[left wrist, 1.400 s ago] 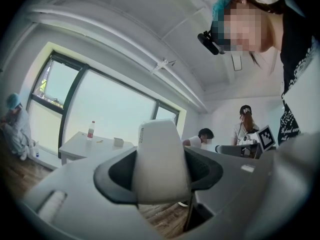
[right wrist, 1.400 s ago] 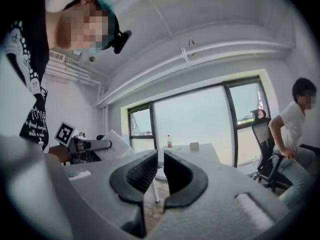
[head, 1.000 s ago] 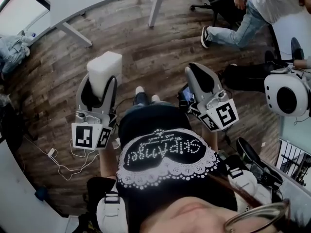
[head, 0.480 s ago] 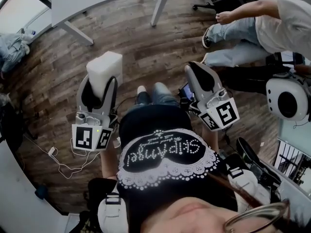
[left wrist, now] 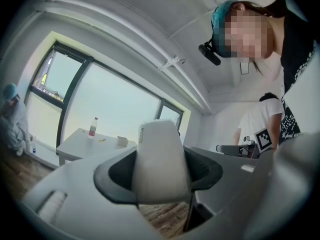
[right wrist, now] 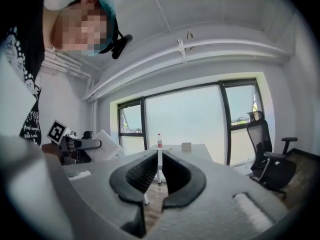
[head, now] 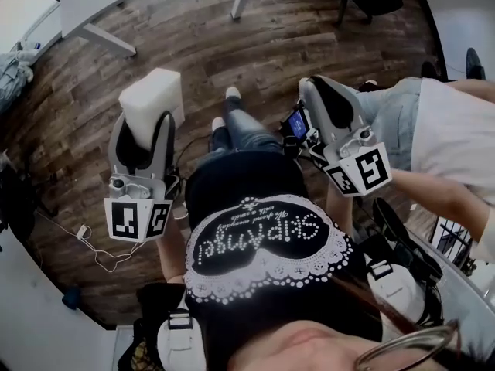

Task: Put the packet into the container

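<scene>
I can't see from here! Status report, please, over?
Left gripper shut on packet. Right gripper empty, jaws barely apart. No container in view. Another person close beside right gripper.

Bottle (right wrist: 159,139) on white table (right wrist: 197,151); office chair (right wrist: 270,169) near window (right wrist: 182,124)

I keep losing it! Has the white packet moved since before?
Yes, slightly: more floor now shows between the packet and the white table leg, so it drifted away from that leg.
</scene>
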Action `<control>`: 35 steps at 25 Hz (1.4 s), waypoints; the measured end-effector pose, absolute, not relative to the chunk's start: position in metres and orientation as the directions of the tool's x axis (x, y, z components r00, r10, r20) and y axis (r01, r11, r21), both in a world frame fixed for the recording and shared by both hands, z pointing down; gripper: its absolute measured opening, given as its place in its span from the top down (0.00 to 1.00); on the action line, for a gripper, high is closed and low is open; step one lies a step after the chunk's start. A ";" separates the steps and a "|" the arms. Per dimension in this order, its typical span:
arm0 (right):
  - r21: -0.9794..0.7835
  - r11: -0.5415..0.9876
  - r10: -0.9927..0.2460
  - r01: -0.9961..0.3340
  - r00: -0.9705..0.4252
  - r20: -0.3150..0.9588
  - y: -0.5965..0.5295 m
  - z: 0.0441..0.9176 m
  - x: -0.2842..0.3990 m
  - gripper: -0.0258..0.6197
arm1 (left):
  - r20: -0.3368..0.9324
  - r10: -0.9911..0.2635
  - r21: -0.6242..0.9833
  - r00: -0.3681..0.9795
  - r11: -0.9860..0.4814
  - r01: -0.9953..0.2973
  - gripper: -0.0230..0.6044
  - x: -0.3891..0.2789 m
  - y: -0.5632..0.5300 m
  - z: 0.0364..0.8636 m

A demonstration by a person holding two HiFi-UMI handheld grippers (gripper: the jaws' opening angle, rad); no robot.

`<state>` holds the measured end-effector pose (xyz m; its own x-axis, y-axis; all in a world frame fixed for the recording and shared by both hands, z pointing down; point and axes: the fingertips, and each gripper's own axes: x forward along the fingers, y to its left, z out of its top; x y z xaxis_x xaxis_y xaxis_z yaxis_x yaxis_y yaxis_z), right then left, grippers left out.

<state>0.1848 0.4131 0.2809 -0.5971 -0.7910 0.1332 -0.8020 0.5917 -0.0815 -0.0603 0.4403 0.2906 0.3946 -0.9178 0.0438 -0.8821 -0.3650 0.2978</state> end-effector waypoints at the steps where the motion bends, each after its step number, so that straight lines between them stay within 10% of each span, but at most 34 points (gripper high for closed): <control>1: -0.081 0.590 -0.792 -0.803 -0.596 0.136 0.407 0.283 0.188 0.92 | 0.048 -0.918 0.298 0.393 -0.362 -0.883 0.54 -0.058 0.436 0.293; 35: -0.076 0.640 -0.753 -0.764 -0.644 0.135 0.247 0.290 0.229 0.92 | 0.024 -0.962 0.304 0.271 -0.251 -0.919 0.54 -0.038 0.299 0.294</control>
